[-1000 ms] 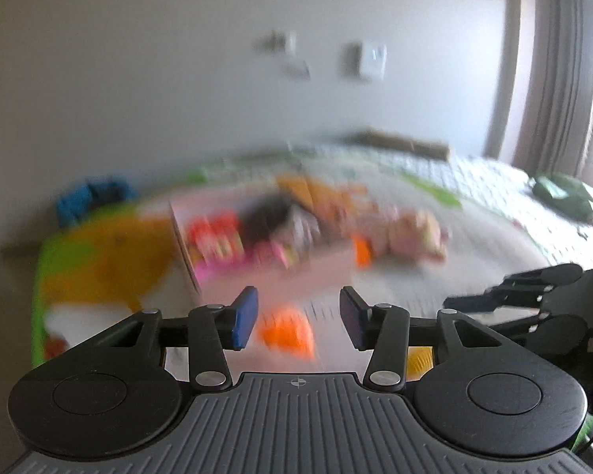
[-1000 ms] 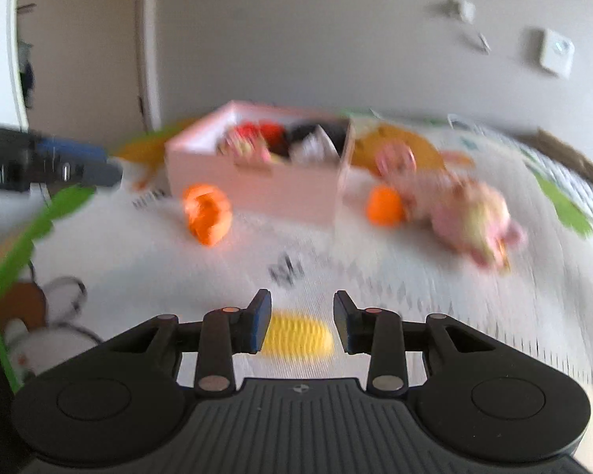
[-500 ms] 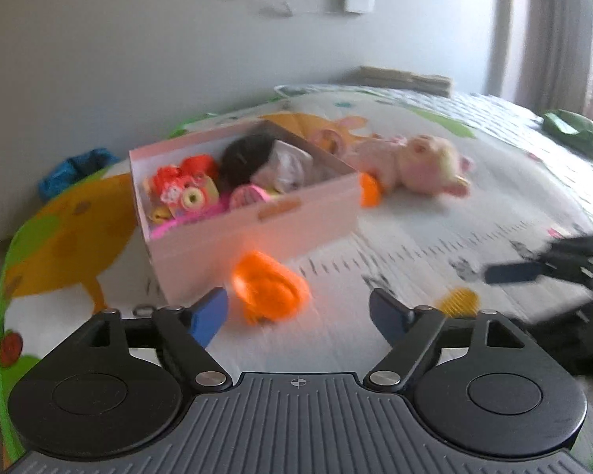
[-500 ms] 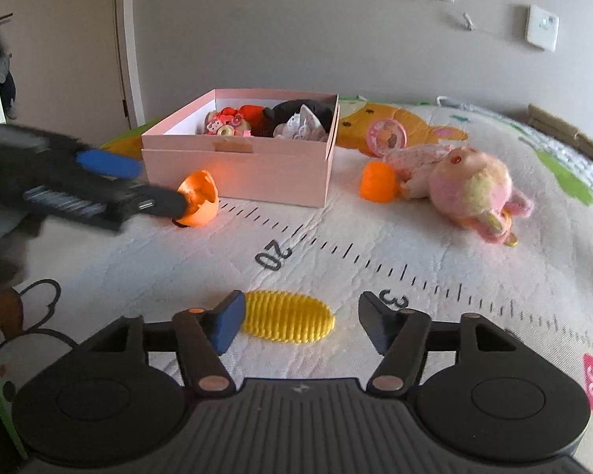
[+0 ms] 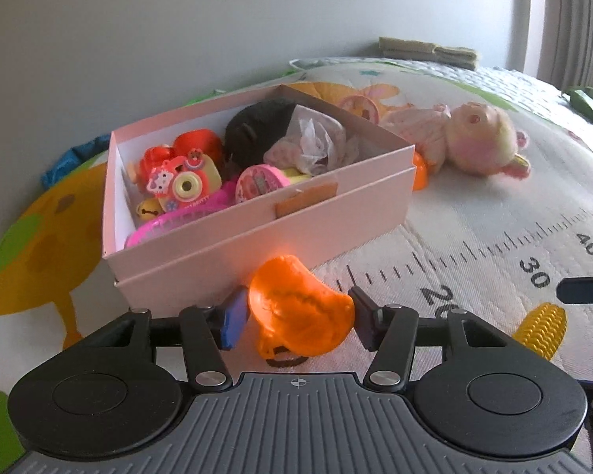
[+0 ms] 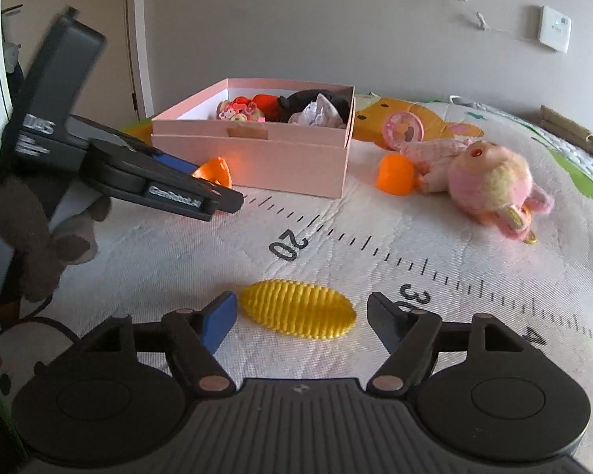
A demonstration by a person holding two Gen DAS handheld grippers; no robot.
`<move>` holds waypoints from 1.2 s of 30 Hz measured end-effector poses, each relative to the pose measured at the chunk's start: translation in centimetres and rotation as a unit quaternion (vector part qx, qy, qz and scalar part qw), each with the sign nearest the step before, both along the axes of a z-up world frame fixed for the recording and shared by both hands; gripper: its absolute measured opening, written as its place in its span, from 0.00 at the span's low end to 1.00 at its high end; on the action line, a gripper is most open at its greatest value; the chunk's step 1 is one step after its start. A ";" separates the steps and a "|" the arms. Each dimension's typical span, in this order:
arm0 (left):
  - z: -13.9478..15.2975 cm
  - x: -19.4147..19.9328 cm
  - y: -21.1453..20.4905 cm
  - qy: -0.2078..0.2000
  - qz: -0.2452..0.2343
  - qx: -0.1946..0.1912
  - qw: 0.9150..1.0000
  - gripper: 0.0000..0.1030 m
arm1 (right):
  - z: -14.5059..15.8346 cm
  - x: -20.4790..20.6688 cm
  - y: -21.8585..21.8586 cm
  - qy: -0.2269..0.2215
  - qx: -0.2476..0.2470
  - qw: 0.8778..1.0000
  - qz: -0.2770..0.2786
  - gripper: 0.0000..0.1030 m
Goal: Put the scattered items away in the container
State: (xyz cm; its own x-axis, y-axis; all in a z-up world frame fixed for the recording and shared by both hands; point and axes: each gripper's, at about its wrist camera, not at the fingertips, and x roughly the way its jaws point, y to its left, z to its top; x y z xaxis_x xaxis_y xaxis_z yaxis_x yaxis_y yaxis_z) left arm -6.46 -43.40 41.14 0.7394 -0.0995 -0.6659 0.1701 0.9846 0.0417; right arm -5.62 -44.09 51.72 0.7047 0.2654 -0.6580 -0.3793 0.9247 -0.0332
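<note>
We close the left gripper (image 5: 298,322) squarely on the orange shell (image 5: 298,316), pads touching. Right gripper (image 6: 298,318) spreads, straddling the yellow corn (image 6: 298,314), ungripped.

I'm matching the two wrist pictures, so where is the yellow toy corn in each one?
Left wrist view: yellow toy corn lies at lower right on the mat, half hidden behind the gripper body.
Right wrist view: it lies low centre, between the right gripper's opening jaws.
Shared landmark: the pink box.
</note>
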 end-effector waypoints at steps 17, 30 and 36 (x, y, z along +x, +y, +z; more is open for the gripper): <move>2.4 -8.7 2.6 0.038 0.006 -0.054 0.998 0.58 | -0.4 0.0 0.4 0.001 -0.001 1.000 -0.016 0.64; 3.4 -11.3 2.3 0.039 -0.010 -0.082 0.996 0.58 | 2.5 -2.1 0.8 -0.003 0.015 1.000 0.016 0.64; 6.3 -11.8 2.9 0.013 -0.022 -0.109 0.994 0.58 | 7.0 -2.7 1.1 -0.057 0.029 0.997 0.036 0.64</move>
State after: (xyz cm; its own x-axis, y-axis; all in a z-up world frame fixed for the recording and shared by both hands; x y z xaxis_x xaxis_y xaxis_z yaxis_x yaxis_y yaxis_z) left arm -18.28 -40.53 47.48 0.7147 -0.2752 -0.6431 0.2108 0.9614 -0.1770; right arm -8.31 -43.01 58.68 0.7517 0.3530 -0.5571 -0.4411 0.8970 -0.0268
